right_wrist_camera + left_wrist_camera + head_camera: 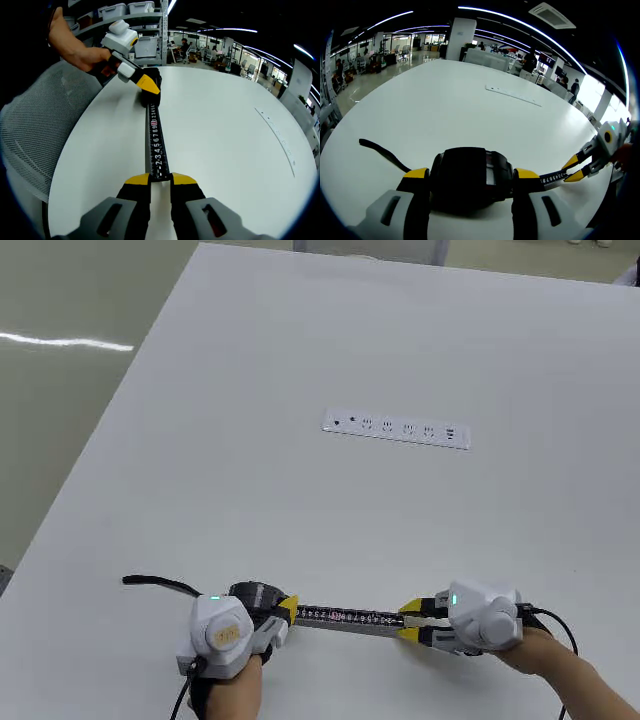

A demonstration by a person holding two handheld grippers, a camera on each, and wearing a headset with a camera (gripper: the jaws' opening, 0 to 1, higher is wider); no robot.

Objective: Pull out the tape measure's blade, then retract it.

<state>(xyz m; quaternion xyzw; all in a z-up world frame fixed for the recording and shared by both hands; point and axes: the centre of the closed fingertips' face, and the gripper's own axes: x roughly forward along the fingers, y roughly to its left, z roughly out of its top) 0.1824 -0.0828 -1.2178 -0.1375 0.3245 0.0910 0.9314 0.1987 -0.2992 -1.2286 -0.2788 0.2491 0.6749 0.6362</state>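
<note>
A black tape measure case (470, 177) lies on the white table (330, 350) between the yellow-tipped jaws of my left gripper (471, 175), which is shut on it. In the head view the case (254, 598) sits at the near edge with my left gripper (280, 612) on it. Its dark numbered blade (345, 618) runs right to my right gripper (412, 621), shut on the blade's end. In the right gripper view the blade (156, 142) stretches from my right gripper (160, 179) to the case (151, 95). A black wrist strap (158, 583) trails left of the case.
A white power strip (395, 428) lies flat at the table's middle, well beyond the tape. The table's left edge drops to a grey floor (60, 390). A mesh chair back (45, 130) stands beside the table in the right gripper view.
</note>
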